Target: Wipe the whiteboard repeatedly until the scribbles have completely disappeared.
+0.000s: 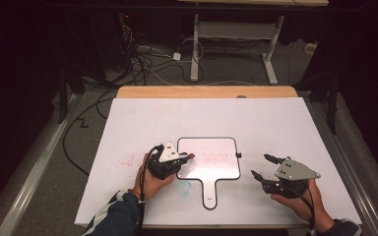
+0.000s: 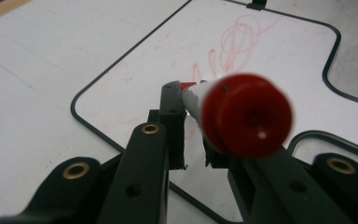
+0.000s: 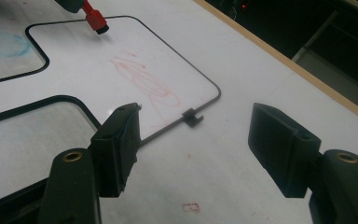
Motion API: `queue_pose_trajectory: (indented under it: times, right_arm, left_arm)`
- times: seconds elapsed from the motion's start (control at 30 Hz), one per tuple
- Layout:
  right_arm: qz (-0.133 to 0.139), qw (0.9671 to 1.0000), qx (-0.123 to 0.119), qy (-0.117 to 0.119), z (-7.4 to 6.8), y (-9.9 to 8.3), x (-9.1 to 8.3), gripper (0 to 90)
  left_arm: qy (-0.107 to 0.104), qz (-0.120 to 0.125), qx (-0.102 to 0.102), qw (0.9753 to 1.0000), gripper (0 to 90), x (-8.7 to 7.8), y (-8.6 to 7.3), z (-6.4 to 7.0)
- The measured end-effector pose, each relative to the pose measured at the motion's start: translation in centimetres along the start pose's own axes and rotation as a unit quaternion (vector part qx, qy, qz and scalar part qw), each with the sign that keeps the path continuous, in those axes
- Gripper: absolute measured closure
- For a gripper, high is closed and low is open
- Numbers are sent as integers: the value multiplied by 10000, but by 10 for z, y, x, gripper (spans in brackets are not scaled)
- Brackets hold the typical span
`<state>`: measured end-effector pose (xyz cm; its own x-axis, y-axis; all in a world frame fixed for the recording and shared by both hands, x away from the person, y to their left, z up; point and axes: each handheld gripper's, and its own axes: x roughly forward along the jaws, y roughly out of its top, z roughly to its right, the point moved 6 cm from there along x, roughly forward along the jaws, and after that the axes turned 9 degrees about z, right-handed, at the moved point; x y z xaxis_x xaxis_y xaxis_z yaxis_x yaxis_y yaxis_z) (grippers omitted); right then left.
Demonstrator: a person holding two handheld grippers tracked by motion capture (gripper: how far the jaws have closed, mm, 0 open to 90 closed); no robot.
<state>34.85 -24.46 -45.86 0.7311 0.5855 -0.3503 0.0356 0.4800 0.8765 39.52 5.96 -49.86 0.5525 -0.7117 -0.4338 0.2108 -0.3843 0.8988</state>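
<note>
Drawing is the step in hand: my left gripper (image 1: 183, 158) clamps one red marker (image 2: 242, 114) over the left edge of the one small whiteboard (image 1: 211, 169) on the tabletop (image 1: 275, 123). Next I'd lower its tip. My right gripper (image 1: 262, 166) hangs released.

A person's two hands work over a white tabletop (image 1: 275, 128) carrying a small paddle-shaped whiteboard with a black rim and short handle (image 1: 216, 169), faint red scribbles across its face. The left gripper (image 1: 179, 160) clasps a red-capped marker (image 1: 190, 156) at the board's left edge. The right gripper (image 1: 265, 166), jaws spread apart, hovers just right of the board.
</note>
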Motion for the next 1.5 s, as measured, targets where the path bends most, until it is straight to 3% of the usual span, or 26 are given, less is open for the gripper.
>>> queue_pose_trajectory:
  times: [0.2,0.33,0.63,0.87,1.03,1.13,1.27,1.5]
  right_arm:
    - [-101,9999,-35,109,-3,-4,3,350]
    - [-109,9998,10,144,-5,-5,3,363]
    - [-105,9989,208,415,-12,-3,10,408]
    - [331,9966,275,701,-22,33,25,439]
    - [683,9905,410,1117,-43,66,45,445]
    - [788,9890,391,1192,-54,80,56,438]
    - [830,9875,330,1298,-65,91,70,428]
    - [707,9864,441,1414,-71,89,81,423]
  left_arm:
    - [-99,180,-137,9997,781,-6,11,1]
    - [-220,183,-101,9995,780,-3,15,6]
    - [-577,-22,10,9983,780,7,22,21]
    - [-857,-162,122,9961,780,20,30,38]
    - [-977,-178,143,9949,780,24,33,48]
    - [-1028,-166,175,9944,780,24,35,52]
    - [-1072,-137,145,9940,780,23,35,56]
    - [-1057,-150,100,9942,780,21,34,55]
